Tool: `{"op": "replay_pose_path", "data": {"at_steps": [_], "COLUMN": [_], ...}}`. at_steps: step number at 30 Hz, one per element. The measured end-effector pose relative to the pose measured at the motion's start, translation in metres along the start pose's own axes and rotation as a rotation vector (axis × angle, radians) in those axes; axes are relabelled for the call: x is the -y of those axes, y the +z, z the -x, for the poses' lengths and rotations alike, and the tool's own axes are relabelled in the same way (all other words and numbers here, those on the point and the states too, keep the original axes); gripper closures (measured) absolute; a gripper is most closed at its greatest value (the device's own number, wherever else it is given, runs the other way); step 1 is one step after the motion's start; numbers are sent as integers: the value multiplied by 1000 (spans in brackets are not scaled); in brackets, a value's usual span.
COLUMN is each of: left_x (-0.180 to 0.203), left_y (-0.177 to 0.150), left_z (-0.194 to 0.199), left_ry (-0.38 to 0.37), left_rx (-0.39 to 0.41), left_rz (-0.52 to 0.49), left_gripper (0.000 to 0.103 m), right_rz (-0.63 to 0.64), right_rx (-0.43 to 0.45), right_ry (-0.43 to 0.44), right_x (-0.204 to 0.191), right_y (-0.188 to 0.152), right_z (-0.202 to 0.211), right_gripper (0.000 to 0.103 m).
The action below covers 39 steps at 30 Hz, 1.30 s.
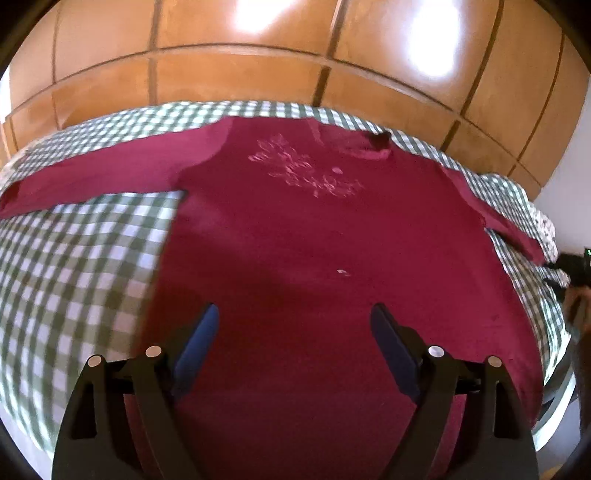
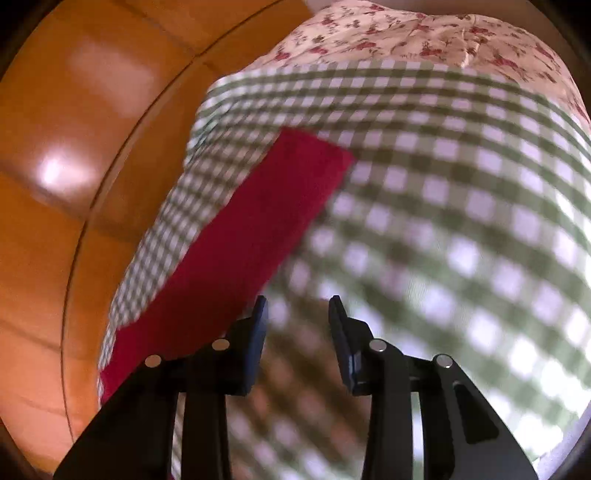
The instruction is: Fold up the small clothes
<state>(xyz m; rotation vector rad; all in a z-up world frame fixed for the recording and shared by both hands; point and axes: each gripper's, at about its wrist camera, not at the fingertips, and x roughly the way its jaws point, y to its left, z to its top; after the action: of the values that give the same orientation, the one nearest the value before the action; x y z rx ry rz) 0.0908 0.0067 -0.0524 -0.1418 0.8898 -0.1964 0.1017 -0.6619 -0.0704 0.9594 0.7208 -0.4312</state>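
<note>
A dark red long-sleeved top (image 1: 295,229) with a pale print on the chest lies flat on the green-and-white checked bedcover (image 1: 81,266), sleeves spread left and right. My left gripper (image 1: 293,314) is open wide and empty, hovering over the top's lower body. In the right wrist view one red sleeve (image 2: 251,229) runs diagonally over the checked cover (image 2: 461,221). My right gripper (image 2: 297,306) is open and empty, just right of the sleeve near its lower part.
A glossy wooden wardrobe (image 1: 258,55) stands behind the bed and shows at the left of the right wrist view (image 2: 74,147). A floral pillow (image 2: 424,33) lies at the bed's head. A dark object (image 1: 570,266) sits at the bed's right edge.
</note>
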Motion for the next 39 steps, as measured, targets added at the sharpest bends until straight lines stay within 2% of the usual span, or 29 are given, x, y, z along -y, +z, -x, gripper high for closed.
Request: {"op": "replay_pose_path", "data": {"at_steps": [5,6,7,10,15,17,20,25,26,31,36,38,39], "left_x": [5,5,4,2,-1,-4,-9,-15,-15,-20,-30,-37,-41], "left_y": [-4,-5,-6,-8,-8,-6,-2,6,7,16,27,34,36], "left_z": [-14,-17,-19,-22,-24,-22,-19,-12,-11,-7,-8,-11,-11], "left_ry": [16,24,27,35,27,7,-27,-78,-80,-104,-144,-158,-162], "left_rx": [-26,-33,-40,-43,-41,-39,-34,-9,-5,2,-13,-24,-21], "left_rz": [-21,-22,-21,-28,-27,-17,7,40,42,62,112,154,170], "left_gripper": [20,20,20,20,20,20,20,20,17,13,13,14,16], "right_rz": [-15,17,58,144,164,194,276,464,497,673,814,858,862], "right_rx": [12,20,29,86,98,121,131,115,101,-21,-162,-203,-214], "right_ry": [-44,-85,-128,-215,-242,-205,-94,86,120,339,480,526,555], "right_x": [-10,-15,-20,-23,-29,-44,-81,-166,-182,-275,-341,-357,-363], "right_y": [19,22,25,27,22,18,5,-44,-57,-153,-251,-279,-291], "right_z": [-27,-30,-31,-29,-28,-20,-3,19,21,22,12,9,9], "right_gripper": [64,75,97,98,98,98,98,98,98,98,98,93,78]}}
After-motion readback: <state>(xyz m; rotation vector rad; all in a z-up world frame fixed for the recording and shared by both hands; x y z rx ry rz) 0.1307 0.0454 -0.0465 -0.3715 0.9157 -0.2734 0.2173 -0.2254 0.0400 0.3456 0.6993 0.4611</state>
